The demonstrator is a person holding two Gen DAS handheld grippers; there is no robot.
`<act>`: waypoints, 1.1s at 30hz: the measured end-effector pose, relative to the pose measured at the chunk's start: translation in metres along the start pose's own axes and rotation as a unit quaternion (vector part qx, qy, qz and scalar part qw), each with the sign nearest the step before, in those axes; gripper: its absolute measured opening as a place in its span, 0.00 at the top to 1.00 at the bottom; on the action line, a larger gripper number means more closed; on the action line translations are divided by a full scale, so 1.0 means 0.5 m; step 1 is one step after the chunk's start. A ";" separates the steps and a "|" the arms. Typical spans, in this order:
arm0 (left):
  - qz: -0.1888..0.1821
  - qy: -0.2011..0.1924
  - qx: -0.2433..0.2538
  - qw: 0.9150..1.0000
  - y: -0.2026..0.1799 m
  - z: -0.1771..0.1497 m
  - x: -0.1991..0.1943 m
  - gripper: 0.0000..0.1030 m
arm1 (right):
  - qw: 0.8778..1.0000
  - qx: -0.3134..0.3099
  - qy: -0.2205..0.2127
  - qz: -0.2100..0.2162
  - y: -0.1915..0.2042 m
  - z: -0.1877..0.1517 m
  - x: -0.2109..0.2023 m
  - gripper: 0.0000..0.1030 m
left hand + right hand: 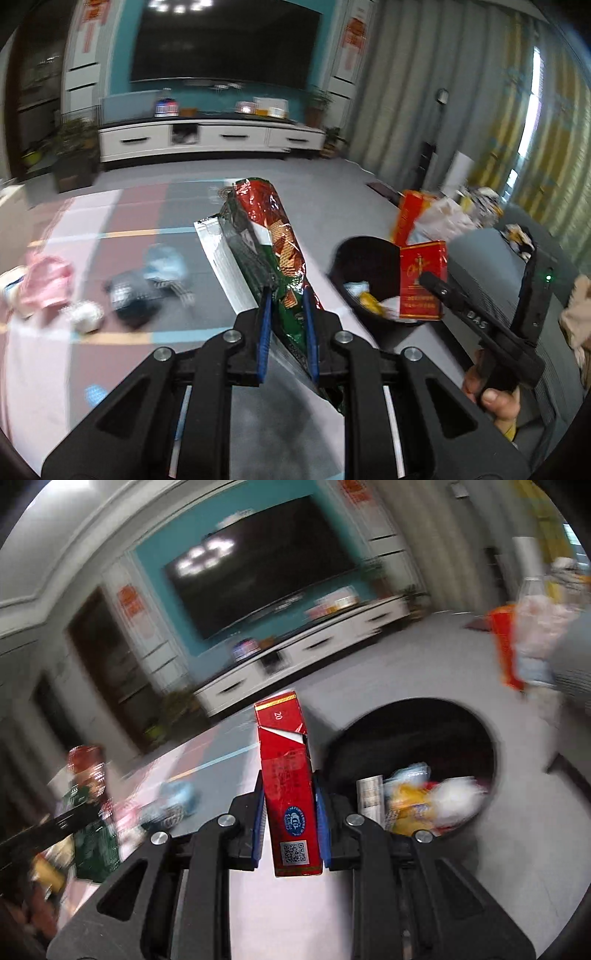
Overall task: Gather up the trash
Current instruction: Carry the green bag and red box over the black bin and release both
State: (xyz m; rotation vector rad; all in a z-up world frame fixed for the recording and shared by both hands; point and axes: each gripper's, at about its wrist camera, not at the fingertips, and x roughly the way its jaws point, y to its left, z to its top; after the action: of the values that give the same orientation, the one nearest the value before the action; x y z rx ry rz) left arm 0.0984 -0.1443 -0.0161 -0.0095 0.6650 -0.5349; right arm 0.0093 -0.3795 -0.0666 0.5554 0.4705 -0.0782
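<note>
Transport to the bin is the step in hand, judged from both loads being carried beside it.

Left wrist view: the left hand-held gripper (pixel 287 314) is clamped on a crumpled green-and-red snack wrapper (pixel 269 236), which stands up and away from the pads. To the right, near, sits the black trash bin (pixel 369 258), already holding scraps. The right hand-held gripper (pixel 436 284) holds a red cigarette pack (pixel 423 280) at the bin's mouth, a hand (pixel 495 395) on its handle. On the floor (pixel 332 192) to the left lie more items, blurred: something pink (pixel 44 280), something pale blue (pixel 162 262) and a white ball (pixel 86 314).

Right wrist view: the right hand-held gripper (pixel 290 812) is clamped on the red cigarette pack (pixel 286 790), upright between the blue pads. The bin (pixel 491 738) opens just to the right; the wrapper (pixel 90 797) shows at far left.

Next move, as judged: bring each load over the opening, then part the pads. The light wrapper may cling or drift.

Room: a grey floor with coloured mats, a television (pixel 225 40) on a teal wall, a white cabinet (pixel 210 136) beneath, curtains (pixel 461 92) at right.
</note>
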 end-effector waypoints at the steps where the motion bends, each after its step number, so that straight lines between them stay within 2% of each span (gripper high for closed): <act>1: -0.010 0.003 0.010 1.000 -0.023 0.007 0.023 0.83 | 1.000 0.010 -0.005 -0.009 -0.016 0.003 0.002 0.76; 4: -0.045 0.017 0.019 0.999 -0.080 0.028 0.085 0.83 | 0.999 0.038 -0.009 -0.015 -0.054 0.004 0.007 0.76; 8: -0.070 0.033 0.024 0.997 -0.137 0.050 0.167 0.83 | 0.998 0.057 0.000 -0.028 -0.086 0.000 0.028 0.76; 13: -0.072 0.061 0.038 0.995 -0.188 0.053 0.265 0.82 | 0.996 0.081 0.012 -0.031 -0.114 0.009 0.051 0.76; 18: -0.064 0.081 0.046 0.994 -0.203 0.046 0.326 0.80 | 0.993 0.105 0.026 -0.038 -0.136 0.007 0.063 0.76; 20: -0.061 0.085 0.046 0.994 -0.203 0.044 0.338 0.63 | 0.992 0.112 0.034 -0.042 -0.140 0.005 0.070 0.72; 21: -0.057 0.085 0.045 0.994 -0.202 0.043 0.343 0.58 | 0.992 0.116 0.036 -0.045 -0.142 0.004 0.072 0.63; 22: -0.056 0.086 0.047 0.994 -0.202 0.042 0.347 0.49 | 0.991 0.120 0.036 -0.047 -0.146 0.007 0.073 0.55; 25: -0.056 0.084 0.053 0.993 -0.203 0.041 0.345 0.45 | 0.991 0.123 0.026 -0.049 -0.148 0.007 0.065 0.52; 27: -0.059 0.084 0.052 0.993 -0.201 0.039 0.338 0.35 | 0.991 0.120 0.026 -0.050 -0.145 0.005 0.064 0.52; 33: -0.048 0.076 0.054 0.995 -0.164 0.006 0.268 0.21 | 0.993 0.112 0.037 -0.024 -0.136 -0.001 0.067 0.52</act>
State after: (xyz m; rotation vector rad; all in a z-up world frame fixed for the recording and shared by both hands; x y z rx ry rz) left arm 0.1497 -0.2792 -0.0776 0.1012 0.7854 -0.6689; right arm 0.0256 -0.4353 -0.1153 0.7697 0.5514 -0.1587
